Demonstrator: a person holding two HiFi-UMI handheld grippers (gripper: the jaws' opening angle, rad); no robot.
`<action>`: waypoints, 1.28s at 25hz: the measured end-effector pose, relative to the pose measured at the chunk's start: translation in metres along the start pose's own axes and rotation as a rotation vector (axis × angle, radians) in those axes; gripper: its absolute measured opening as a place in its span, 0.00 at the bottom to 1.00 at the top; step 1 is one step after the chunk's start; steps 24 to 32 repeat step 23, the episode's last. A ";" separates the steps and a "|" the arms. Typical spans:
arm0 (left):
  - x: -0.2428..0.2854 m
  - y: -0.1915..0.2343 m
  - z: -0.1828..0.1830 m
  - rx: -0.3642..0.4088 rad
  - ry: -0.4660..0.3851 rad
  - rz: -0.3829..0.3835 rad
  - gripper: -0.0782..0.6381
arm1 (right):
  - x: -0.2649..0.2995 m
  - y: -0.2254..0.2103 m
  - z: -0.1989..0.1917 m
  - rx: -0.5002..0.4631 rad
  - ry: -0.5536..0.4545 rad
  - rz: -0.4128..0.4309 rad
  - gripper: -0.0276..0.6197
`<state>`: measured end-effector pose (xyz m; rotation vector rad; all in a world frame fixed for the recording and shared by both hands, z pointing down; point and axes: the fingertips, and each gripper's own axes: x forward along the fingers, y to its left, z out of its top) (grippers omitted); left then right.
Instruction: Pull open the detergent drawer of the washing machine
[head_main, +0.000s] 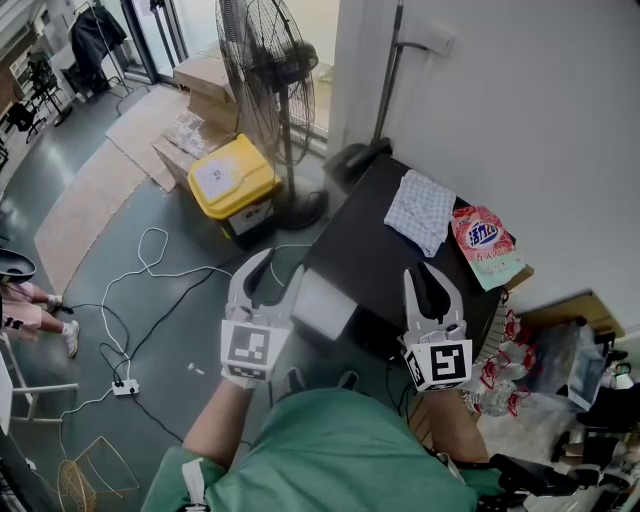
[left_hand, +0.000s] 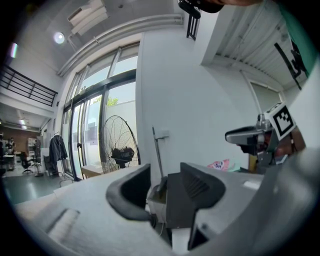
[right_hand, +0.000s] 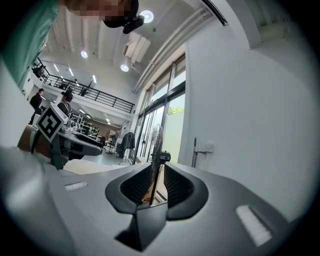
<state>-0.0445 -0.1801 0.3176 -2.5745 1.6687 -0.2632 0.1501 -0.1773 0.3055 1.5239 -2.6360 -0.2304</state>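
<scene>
The washing machine is a black box seen from above, against the white wall. At its near left corner the pale grey detergent drawer juts out toward me. My left gripper is level at that corner, its right finger against the drawer's left edge. In the left gripper view a pale and dark piece, the drawer, fills the gap of the left gripper. My right gripper hovers over the machine's near edge. In the right gripper view its jaws stand a narrow slit apart with nothing between them.
A checked cloth and a pink detergent bag lie on the machine top. A standing fan and a yellow-lidded bin stand left of it. Cables and a power strip cross the floor. Bags and clutter crowd the right.
</scene>
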 end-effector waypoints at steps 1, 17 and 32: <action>-0.001 0.000 0.000 -0.001 0.000 0.000 0.36 | -0.001 0.001 0.000 0.000 0.000 -0.001 0.16; -0.013 -0.001 0.002 -0.002 -0.008 -0.014 0.36 | -0.010 0.007 0.005 0.004 -0.001 -0.022 0.16; -0.020 0.001 0.002 0.002 -0.009 -0.016 0.37 | -0.012 0.013 0.008 0.003 -0.005 -0.025 0.16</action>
